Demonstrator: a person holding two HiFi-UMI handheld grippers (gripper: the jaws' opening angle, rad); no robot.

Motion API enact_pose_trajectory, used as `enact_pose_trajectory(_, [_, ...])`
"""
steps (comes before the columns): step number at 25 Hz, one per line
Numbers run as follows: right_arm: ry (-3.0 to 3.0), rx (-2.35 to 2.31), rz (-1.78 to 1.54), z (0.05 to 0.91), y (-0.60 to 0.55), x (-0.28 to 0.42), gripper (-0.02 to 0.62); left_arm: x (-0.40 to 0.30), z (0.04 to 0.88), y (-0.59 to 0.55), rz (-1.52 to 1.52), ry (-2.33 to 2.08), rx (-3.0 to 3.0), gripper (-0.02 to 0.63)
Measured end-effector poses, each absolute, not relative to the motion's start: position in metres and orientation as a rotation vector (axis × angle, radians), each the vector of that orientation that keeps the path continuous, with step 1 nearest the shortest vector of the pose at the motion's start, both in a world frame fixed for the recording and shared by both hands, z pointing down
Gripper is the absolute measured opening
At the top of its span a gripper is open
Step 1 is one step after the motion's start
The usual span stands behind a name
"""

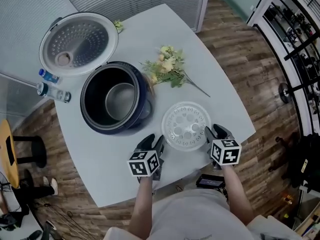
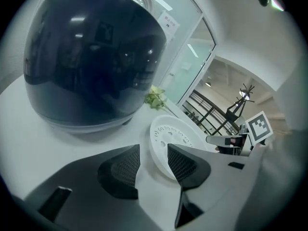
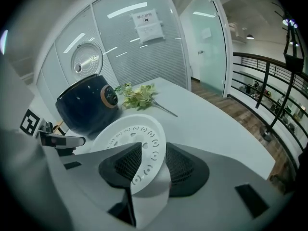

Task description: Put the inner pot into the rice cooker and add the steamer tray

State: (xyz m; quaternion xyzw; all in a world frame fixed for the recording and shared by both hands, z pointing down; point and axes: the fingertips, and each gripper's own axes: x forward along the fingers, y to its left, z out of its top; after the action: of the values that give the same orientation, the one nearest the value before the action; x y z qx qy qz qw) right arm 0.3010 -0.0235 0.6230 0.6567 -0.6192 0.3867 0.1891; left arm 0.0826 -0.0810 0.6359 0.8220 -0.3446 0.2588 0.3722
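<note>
The white perforated steamer tray (image 1: 186, 125) lies flat on the table, to the right of the dark blue rice cooker (image 1: 143, 109). The cooker's lid (image 1: 77, 41) is swung open and the metal inner pot (image 1: 120, 101) sits inside. My left gripper (image 1: 154, 143) is at the tray's left rim and my right gripper (image 1: 214, 132) at its right rim. In the left gripper view the left gripper (image 2: 153, 159) straddles the rim of the tray (image 2: 173, 134), jaws apart. In the right gripper view the right gripper (image 3: 154, 160) likewise straddles the tray (image 3: 130, 134), pads not pressing.
A sprig of artificial flowers (image 1: 167, 66) lies behind the tray. Two water bottles (image 1: 52, 91) lie at the table's left edge. The white table (image 1: 115, 159) ends just behind my grippers. A small dark device (image 1: 210, 181) lies at the near edge.
</note>
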Motion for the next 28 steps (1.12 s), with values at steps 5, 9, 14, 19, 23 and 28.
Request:
enact_pose_trajectory(5, [-1.748,1.803,1.125,0.642,-0.03,0.304,0.169,0.093,0.652,-0.081,0.662,-0.873,2.059,0.187])
enact_pose_trajectory(9, [-1.746,1.767,1.147,0.651,-0.032,0.307,0.166,0.103,0.658,-0.079,0.646,-0.865,2.016,0.187])
enact_pose_trajectory(14, [-1.758,1.728,1.167,0.659,-0.033,0.308,0.14,0.111,0.665,-0.077,0.649,-0.858,1.997,0.187])
enact_pose_trajectory(19, [-1.789,1.689,1.187,0.663,-0.036,0.306,0.137,0.114,0.673,-0.075,0.674,-0.87,1.963,0.157])
enact_pose_trajectory(23, [-1.809,1.657,1.196,0.663,-0.038,0.303,0.109,0.117,0.672,-0.075,0.664,-0.859,1.96,0.101])
enact_pose_trajectory(28, [-1.823,1.646,1.213,0.663,-0.038,0.305,0.104,0.12,0.67,-0.075,0.687,-0.845,1.97,0.101])
